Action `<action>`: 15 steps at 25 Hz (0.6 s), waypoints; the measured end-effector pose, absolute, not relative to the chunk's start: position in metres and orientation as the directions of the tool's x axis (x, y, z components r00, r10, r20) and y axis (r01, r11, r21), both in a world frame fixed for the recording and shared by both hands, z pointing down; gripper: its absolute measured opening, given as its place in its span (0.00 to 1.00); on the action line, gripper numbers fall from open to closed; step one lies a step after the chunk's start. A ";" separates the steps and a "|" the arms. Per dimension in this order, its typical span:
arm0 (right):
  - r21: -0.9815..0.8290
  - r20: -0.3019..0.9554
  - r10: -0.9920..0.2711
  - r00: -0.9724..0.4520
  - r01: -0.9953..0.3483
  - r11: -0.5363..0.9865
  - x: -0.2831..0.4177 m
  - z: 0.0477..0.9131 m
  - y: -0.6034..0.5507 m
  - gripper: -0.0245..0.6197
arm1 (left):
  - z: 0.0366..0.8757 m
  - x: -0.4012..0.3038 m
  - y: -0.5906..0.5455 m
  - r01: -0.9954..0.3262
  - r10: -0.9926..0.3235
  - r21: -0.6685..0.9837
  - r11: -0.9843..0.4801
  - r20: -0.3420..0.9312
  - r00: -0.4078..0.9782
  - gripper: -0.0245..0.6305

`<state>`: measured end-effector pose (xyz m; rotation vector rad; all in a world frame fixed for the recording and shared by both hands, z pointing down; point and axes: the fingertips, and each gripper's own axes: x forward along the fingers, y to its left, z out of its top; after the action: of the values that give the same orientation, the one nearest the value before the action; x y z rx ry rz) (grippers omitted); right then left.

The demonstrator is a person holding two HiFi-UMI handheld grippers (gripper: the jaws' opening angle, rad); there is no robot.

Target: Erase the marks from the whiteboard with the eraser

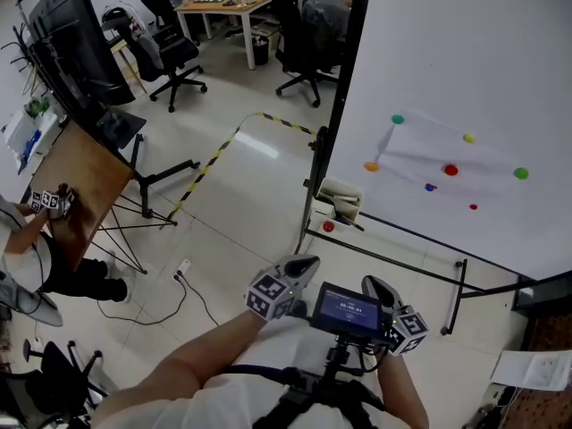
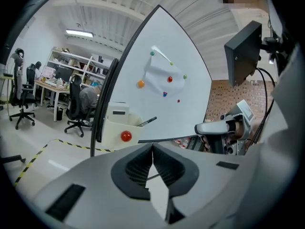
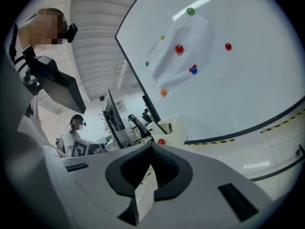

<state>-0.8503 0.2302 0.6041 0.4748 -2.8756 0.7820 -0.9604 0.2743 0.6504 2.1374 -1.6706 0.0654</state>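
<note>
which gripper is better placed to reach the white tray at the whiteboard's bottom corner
Left, narrowly. In the head view the left gripper sits nearer the white tray than the right gripper. Both are shut and empty, well short of the whiteboard.

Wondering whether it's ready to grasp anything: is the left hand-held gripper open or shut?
Shut. In its own view the left hand-held gripper has its jaws touching at the tips, with nothing held between them.
</note>
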 end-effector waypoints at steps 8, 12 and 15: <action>-0.466 0.181 -0.274 -0.944 -0.328 0.822 -0.875 0.597 0.209 0.06 | 0.651 -0.990 0.259 -0.945 -0.927 0.293 -0.149 0.291 0.236 0.08; -0.488 0.193 -0.268 -0.944 -0.330 0.808 -0.875 0.608 0.199 0.06 | 0.655 -0.999 0.246 -0.957 -0.930 0.272 -0.106 0.314 0.192 0.09; -0.493 0.199 -0.251 -0.947 -0.319 0.810 -0.874 0.611 0.183 0.06 | 0.660 -1.005 0.232 -0.961 -0.931 0.269 -0.068 0.329 0.158 0.10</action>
<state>-0.8744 0.1827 0.6111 0.4538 -2.8691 0.8146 -1.0051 0.2318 0.6597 2.0243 -1.7962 0.0957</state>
